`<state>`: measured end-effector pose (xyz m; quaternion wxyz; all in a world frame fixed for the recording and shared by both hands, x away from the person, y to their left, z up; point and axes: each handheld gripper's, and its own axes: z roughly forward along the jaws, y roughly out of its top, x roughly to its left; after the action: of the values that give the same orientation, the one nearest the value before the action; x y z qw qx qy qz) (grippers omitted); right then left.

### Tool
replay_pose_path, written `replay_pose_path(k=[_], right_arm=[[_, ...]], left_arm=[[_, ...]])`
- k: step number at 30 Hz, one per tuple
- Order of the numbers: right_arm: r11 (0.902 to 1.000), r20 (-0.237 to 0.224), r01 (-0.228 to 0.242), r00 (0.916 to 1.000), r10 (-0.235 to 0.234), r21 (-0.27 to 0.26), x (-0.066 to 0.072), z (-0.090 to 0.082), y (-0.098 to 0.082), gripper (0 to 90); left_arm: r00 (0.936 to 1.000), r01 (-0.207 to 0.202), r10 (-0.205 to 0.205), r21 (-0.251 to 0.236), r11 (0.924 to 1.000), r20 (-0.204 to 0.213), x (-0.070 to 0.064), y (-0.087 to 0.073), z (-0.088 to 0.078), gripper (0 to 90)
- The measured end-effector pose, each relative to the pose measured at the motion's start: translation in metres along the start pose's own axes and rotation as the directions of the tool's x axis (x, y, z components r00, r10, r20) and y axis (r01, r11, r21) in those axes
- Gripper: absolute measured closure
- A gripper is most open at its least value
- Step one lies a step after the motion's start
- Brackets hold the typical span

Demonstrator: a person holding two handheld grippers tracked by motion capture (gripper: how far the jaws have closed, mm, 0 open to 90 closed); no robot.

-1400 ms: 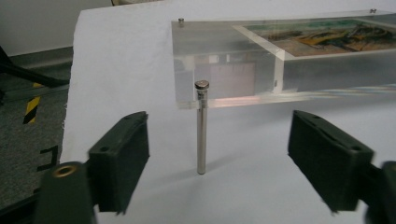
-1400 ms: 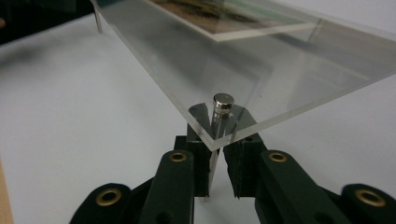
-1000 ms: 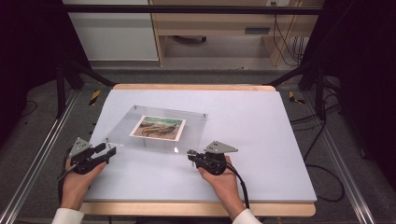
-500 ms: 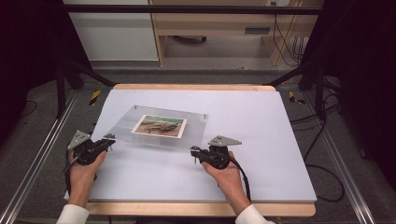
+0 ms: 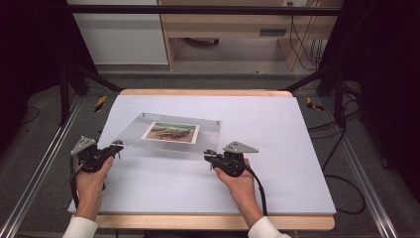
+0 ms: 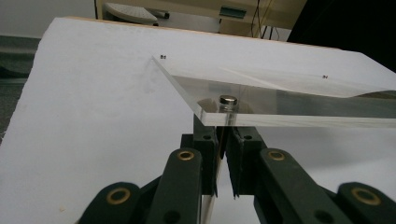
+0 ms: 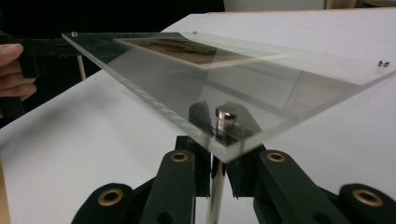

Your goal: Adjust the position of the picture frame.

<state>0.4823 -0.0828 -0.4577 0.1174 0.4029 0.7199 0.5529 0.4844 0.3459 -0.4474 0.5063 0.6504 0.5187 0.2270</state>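
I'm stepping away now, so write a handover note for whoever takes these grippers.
Left claw: shut on the near-left post of the frame.
Right claw: shut on the near-right post.
The clear frame, photo inside, sits over the middle of the white table.
Done: both near posts gripped.
Left: move the frame, keeping both claws level. Destination can't be told.

The acrylic photo frame (raised on corner standoff legs) blocks the table's middle-left; the right half and near edge lie open for passage.
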Motion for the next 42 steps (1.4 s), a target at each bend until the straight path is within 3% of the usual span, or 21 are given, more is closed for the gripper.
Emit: replay_pose_path(k=[2,3,10,14,17,20,26,31,35,42], right_arm=[[1.0,0.0,-0.002,1.0,0.002,-0.001,0.001,0.003,-0.001,81.6],[1.0,0.022,0.003,0.9998,-0.003,-0.001,0.002,0.005,-0.002,83.9],[1.0,0.024,0.001,0.9997,-0.001,-0.001,0.002,0.004,-0.004,84.4],[0.9999,0.019,-0.01,0.9998,0.01,0.01,0.002,0.004,-0.004,84.6],[0.9999,0.013,-0.006,0.9999,0.006,0.013,0.001,0.004,-0.004,84.6],[0.9998,0.011,-0.006,0.9999,0.006,0.018,0.001,0.004,-0.004,84.6],[0.9998,0.016,-0.004,0.9999,0.004,0.018,0.002,0.004,-0.004,84.5],[0.9998,0.044,0.011,0.999,-0.012,0.014,0.002,0.001,0.001,84.0],[0.9995,0.08,0.03,0.9963,-0.031,0.009,0.002,-0.006,0.009,83.3],[0.9987,0.086,0.052,0.995,-0.051,-0.001,-0.001,-0.017,0.018,82.7]], left_arm=[[0.9999,-0.011,0.011,0.008,0.9999,-0.006,-0.001,0.0,0.0,82.2],[0.9999,-0.01,0.01,0.01,0.9999,-0.004,0.0,-0.001,0.0,82.1],[0.9992,-0.04,0.04,0.027,0.9988,0.002,0.0,-0.001,0.001,82.0],[0.996,-0.086,0.085,0.056,0.9947,0.029,0.003,-0.001,0.006,78.7],[0.994,-0.108,0.107,0.059,0.9923,0.023,0.004,-0.001,0.009,76.1],[0.9932,-0.113,0.111,0.059,0.9919,0.035,0.006,-0.001,0.018,75.4],[0.9945,-0.098,0.095,0.051,0.9939,0.042,0.005,0.001,0.02,82.9],[0.9927,-0.116,0.115,0.045,0.9922,0.038,-0.003,0.005,0.015,83.7],[0.9944,-0.101,0.1,0.035,0.9943,0.035,-0.012,0.008,0.01,83.8],[0.9949,-0.097,0.096,0.036,0.9947,0.031,-0.025,0.011,0.004,84.0]])
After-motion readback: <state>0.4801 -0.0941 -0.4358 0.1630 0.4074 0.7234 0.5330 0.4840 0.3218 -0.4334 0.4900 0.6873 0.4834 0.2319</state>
